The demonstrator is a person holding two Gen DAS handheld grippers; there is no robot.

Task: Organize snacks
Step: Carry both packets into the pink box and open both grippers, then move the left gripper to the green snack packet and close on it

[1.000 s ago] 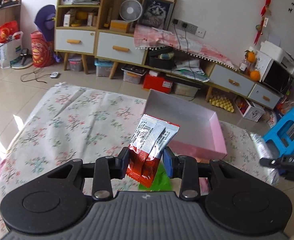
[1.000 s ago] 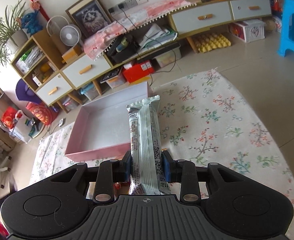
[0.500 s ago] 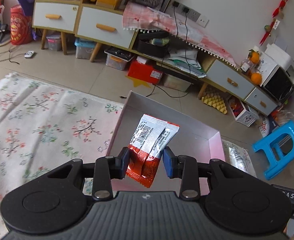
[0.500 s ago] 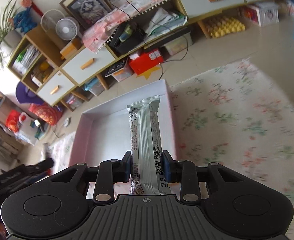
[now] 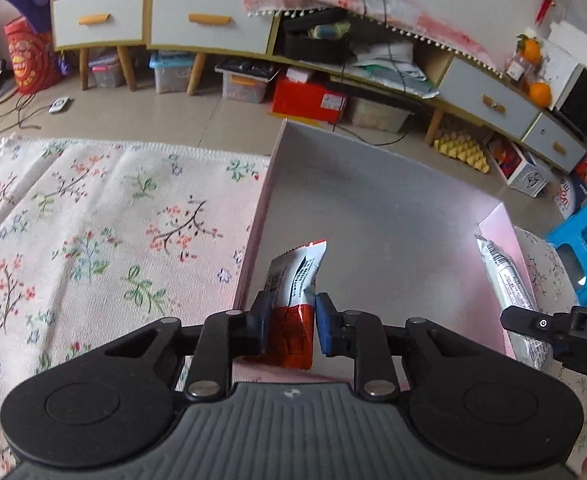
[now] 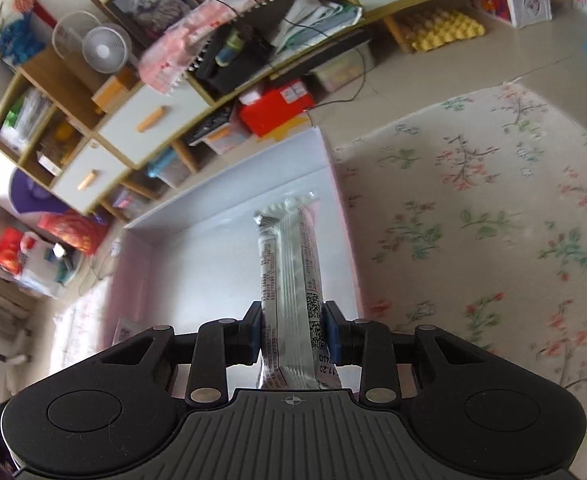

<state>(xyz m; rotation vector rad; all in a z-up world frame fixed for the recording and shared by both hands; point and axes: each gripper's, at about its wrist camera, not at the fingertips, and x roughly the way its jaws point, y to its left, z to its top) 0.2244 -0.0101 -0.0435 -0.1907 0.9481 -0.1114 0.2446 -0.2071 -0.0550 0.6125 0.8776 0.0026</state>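
Left gripper (image 5: 291,322) clamped on a red-and-white snack packet (image 5: 295,300), pads pressed against the packet's red lower half, white printed top sticking up and leaning right. Held over the near left corner of the pink box (image 5: 259,216), just inside its left wall. Seen at the right edge of the left wrist view: the silver wrapped bar (image 5: 509,288) against the box's right wall, gripped low down by the dark tip of the right gripper (image 5: 549,330).

Right gripper (image 6: 293,334) closed tight on that silver wrapped bar (image 6: 289,280), blue pads squeezing both long sides near the lower end, crimped top pointing away toward the far wall of the pink box (image 6: 341,216). Bar held above the box's pale floor, close to its right wall; impossible to tell whether its far end touched the bottom. Nothing else visible inside the box except a small printed scrap at the near left corner, partly hidden behind the gripper.

Box set on a floral cloth (image 5: 93,220), spread to the left in the left wrist view and to the right (image 6: 493,220) in the right wrist view. Beyond, a low cabinet (image 5: 213,24) with white drawers and orange handles, a red carton (image 5: 307,98) beneath it on the tiled floor, and a blue stool (image 5: 585,244) at far right.
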